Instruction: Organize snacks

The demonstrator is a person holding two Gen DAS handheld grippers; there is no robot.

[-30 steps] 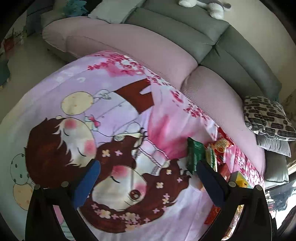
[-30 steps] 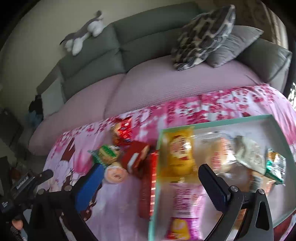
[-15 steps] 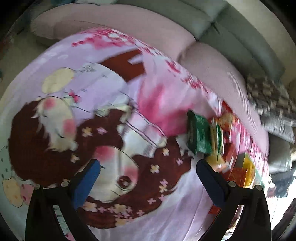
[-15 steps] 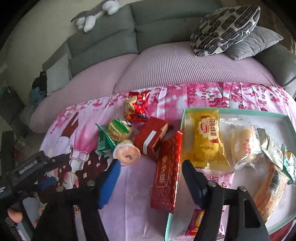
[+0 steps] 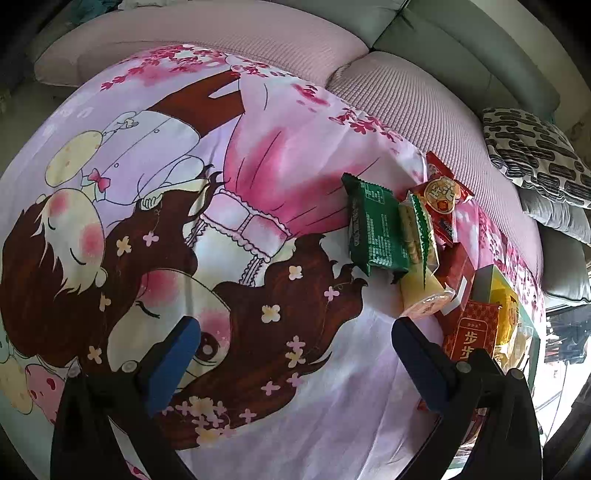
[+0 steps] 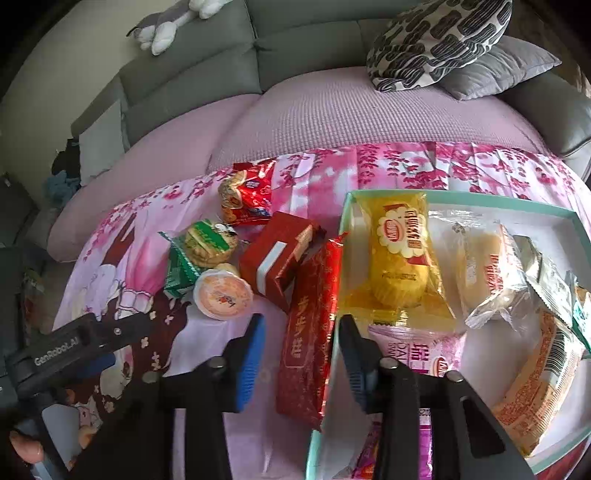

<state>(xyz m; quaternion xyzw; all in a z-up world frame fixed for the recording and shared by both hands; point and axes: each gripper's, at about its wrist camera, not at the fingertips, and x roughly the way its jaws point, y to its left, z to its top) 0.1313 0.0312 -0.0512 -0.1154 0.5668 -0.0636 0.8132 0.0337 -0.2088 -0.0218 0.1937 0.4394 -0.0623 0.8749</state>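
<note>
The right gripper [image 6: 301,345] is hovering low over the cloth [image 6: 321,184], pointing toward the sofa [image 6: 332,110]. Its jaws are standing partly open, w/ the long red pack [image 6: 308,332] lying between the blue pads [image 6: 251,354]. I cannot tell if the pads are touching the pack; a gap is showing on the left side. The pack is leaning w/ its right edge against the wall of the box [image 6: 341,258].

The left gripper [image 5: 295,343] is being held above the cloth's cartoon print, jaws wide open, nothing between them. In the right wrist view its black body [image 6: 70,347] is showing at the lower left, w/ a fingertip of the person under it.

Loose snacks are lying in a cluster left of the box: a red carton [image 6: 277,258] touching the long pack, a jelly cup [image 6: 222,293] just beside it, a green pack [image 6: 207,245] w/ round biscuits, and a red bag [image 6: 247,201] nearest the sofa. From the left wrist view the same green pack [image 5: 376,229] is lying right of centre, near the right finger.

Inside the box: a yellow cake pack [image 6: 402,251], a pink pack [image 6: 417,354] under the right finger, clear-wrapped pastries [image 6: 491,273] and an orange pack [image 6: 535,387] at the right.

A patterned pillow [image 6: 436,40] and a plush toy [image 6: 173,22] are resting on the sofa.
</note>
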